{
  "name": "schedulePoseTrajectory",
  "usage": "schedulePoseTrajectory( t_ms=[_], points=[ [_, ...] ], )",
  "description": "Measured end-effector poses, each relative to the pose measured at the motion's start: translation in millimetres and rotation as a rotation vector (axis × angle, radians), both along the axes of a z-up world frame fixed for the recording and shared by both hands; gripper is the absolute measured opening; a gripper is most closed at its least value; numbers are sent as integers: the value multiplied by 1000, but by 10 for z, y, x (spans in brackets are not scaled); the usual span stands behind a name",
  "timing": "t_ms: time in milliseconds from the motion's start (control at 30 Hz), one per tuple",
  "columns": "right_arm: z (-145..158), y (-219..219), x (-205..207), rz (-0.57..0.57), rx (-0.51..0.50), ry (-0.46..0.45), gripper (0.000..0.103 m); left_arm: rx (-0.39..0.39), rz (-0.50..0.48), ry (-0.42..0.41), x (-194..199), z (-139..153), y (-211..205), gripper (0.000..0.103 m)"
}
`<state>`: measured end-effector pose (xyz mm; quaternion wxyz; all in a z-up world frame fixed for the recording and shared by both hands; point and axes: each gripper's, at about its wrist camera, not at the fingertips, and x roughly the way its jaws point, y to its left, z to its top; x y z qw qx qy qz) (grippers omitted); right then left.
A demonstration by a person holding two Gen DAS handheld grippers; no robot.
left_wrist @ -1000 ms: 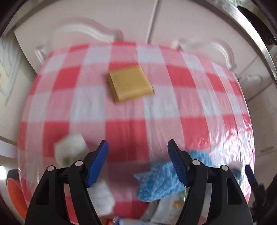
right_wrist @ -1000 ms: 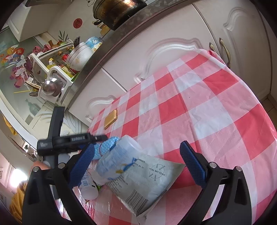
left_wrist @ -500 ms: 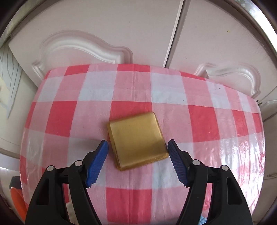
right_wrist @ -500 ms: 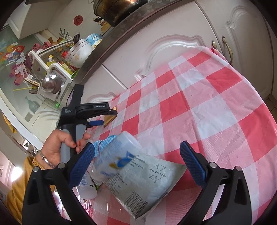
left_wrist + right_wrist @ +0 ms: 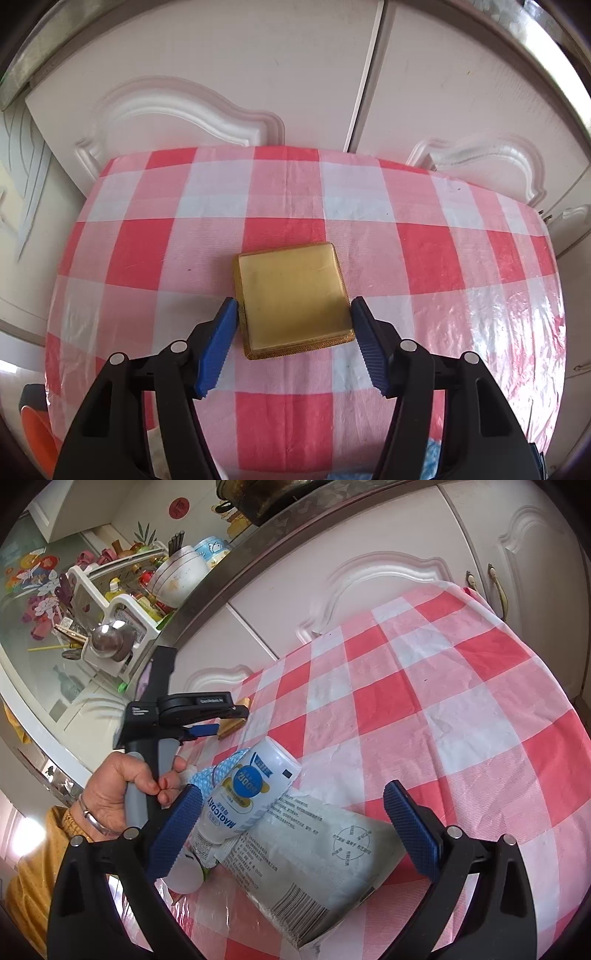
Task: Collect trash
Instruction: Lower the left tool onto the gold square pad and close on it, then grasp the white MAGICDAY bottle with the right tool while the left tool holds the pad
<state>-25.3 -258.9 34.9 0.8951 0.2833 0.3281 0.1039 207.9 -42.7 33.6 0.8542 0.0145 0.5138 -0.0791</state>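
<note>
Red-and-white checked plastic cloth covers the table, which stands against white cabinet doors.

Left gripper: its blue pads flank a flat square gold packet lying on the cloth near the table's far edge. The jaws have just been closing, with the packet between them. The tips stand at the packet's two side edges; whether they press on it or sit just clear cannot be told. The packet lies flat. In the right wrist view the same gripper is seen from the side, held by a person's hand with a yellow sleeve, its tips at the gold packet.

Right gripper: jaws spread wide, pinching nothing. Between and below them lies a pile of rubbish: a white bottle with a blue and yellow label on its side, resting across a grey-white printed pouch with a barcode. A blue patterned wrapper lies just behind the bottle, and a small white container lies beside the left pad.

Background: a steel counter edge, a dish rack with bowls, and a dark pot above.
</note>
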Motion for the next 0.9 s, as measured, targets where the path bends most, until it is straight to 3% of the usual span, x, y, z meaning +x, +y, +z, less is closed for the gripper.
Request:
schedulePoseTrajectory(
  t_ms=[400,533,567,633,900],
  points=[
    [21,338,141,59,-26,17,98,-129,-47,-144,-666,605,361,63],
    [24,439,221,61,-53,36,94,-153,-56,-187,-947,706,468,63],
    [30,464,241,59,-65,40,88,-156,-63,-195,-1043,731,503,63],
    [28,491,281,46,-86,52,80,-152,-69,-209,-1166,725,560,63],
    [47,651,364,50,-155,55,79,-193,-52,-192,-1693,557,974,63]
  ],
)
